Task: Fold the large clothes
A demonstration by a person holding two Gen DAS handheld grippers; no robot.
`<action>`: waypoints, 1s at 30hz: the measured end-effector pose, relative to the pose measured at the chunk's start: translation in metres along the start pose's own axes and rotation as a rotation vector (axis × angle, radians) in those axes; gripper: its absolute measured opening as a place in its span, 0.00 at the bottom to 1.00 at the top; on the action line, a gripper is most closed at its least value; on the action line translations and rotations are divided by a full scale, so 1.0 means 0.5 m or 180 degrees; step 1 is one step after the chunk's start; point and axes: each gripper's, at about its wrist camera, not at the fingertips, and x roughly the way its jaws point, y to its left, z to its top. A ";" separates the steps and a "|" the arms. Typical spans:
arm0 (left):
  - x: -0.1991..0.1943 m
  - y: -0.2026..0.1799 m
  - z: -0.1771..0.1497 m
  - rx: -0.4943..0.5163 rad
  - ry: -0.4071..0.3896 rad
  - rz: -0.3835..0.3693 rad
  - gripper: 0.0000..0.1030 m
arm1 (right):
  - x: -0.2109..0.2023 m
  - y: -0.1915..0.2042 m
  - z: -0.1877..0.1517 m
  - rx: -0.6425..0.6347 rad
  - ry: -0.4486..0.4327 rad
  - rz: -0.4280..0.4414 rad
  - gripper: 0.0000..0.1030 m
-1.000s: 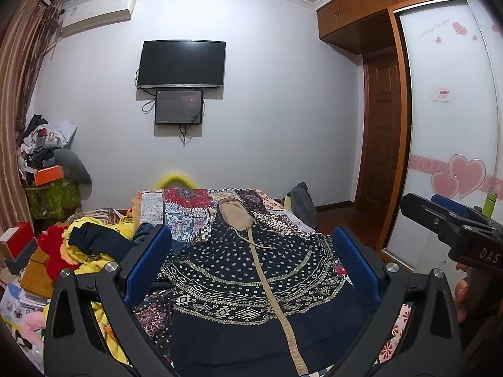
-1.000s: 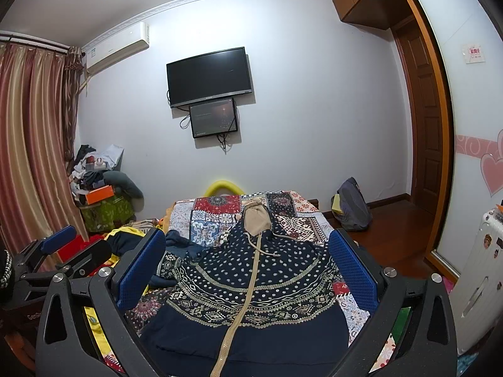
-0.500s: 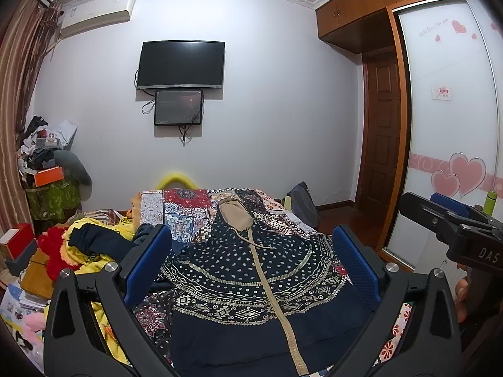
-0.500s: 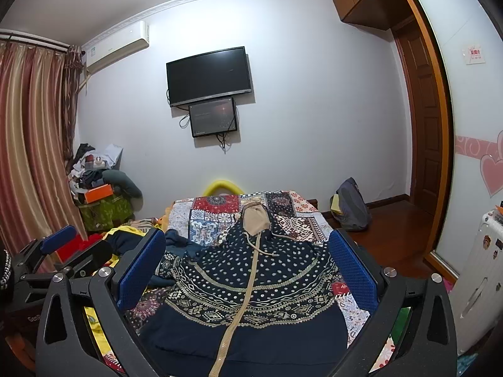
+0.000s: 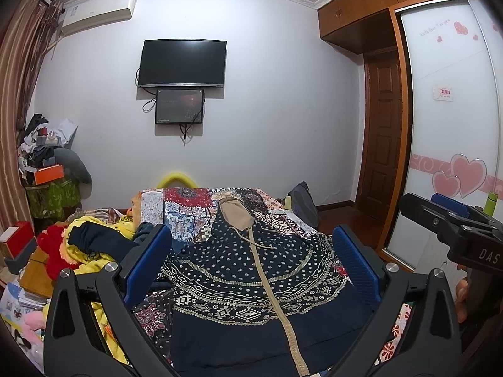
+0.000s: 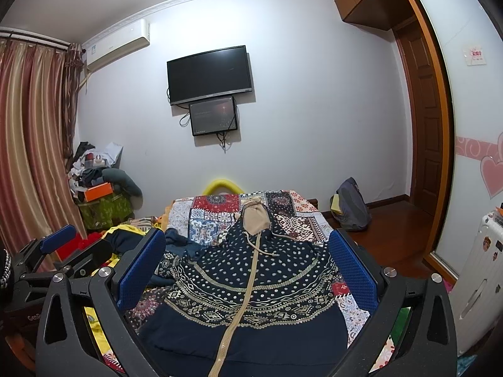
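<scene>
A: Hooded zip jacket point(image 5: 251, 270): navy, white dots, beige geometric bands, plain navy hem. Hood lining point(image 5: 235, 215), zipper point(image 5: 276, 298): tan.

B: Confirmed. Bedspread point(image 6: 213, 216): patchwork in red, blue, white, black. Gripper pads point(image 6: 141, 270): blue on black frames.

A: Noted. Curtain point(image 6: 28, 144): red and gold stripes. Wardrobe door point(image 5: 452, 144): white, pink hearts.
</scene>
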 end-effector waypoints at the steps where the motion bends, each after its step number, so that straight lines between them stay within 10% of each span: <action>1: 0.000 0.000 0.000 0.0001 0.0002 0.0001 1.00 | 0.000 0.000 0.002 -0.0003 0.0002 -0.0001 1.00; 30: 0.180 0.140 -0.018 -0.0274 0.0323 0.0269 1.00 | 0.176 0.005 -0.014 -0.0031 0.0397 -0.0032 1.00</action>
